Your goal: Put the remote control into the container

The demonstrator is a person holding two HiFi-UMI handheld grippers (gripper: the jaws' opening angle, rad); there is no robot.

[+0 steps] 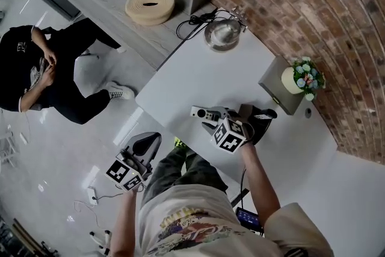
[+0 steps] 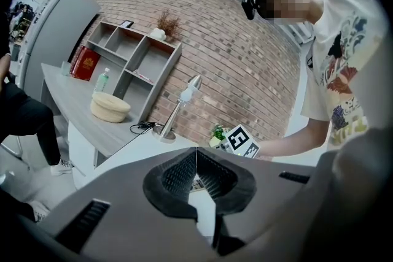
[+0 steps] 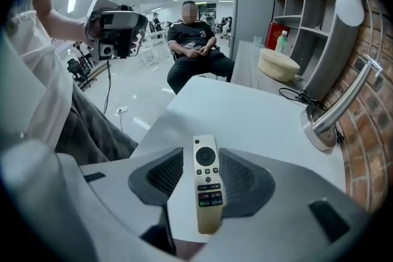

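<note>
A pale slim remote control lies flat on the white table. My right gripper points steeply down over it, open. The remote sits lengthwise between the jaws, with a gap on each side, so the pads do not press on it. A black container stands just right of this gripper, partly hidden by it. My left gripper hangs off the table's near-left edge, shut with nothing in it.
A desk lamp stands at the table's far end with a cable beside it. A grey box with a flower pot sits near the brick wall. A seated person is on the left.
</note>
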